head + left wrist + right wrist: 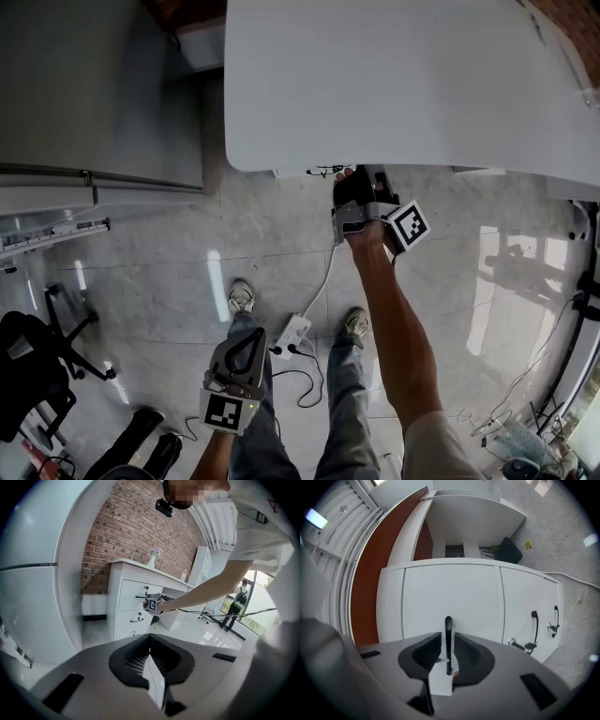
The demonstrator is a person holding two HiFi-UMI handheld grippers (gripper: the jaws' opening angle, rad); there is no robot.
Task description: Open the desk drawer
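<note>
Head view, lower left: the left gripper [247,337] hangs idle above the floor, jaws together on nothing. Centre: the right gripper [356,187] reaches in under the edge of the white bench [403,84].

Right gripper view: its jaws stand a little apart on either side of the black handle [448,625] of the drawer [450,588], which sits at mid-frame and appears shut. A thin gap shows on each side of the bar, so it is bracketed, not yet clamped.

The step in hand is taking the handle. The next move calls for closing onto the bar and then pulling straight out from the bench front.

From the head the bench top hides the drawer and the right jaw tips. Whether a pad grazes the bar is hard to make out. Two more handles [535,625] crowd the right edge.
</note>
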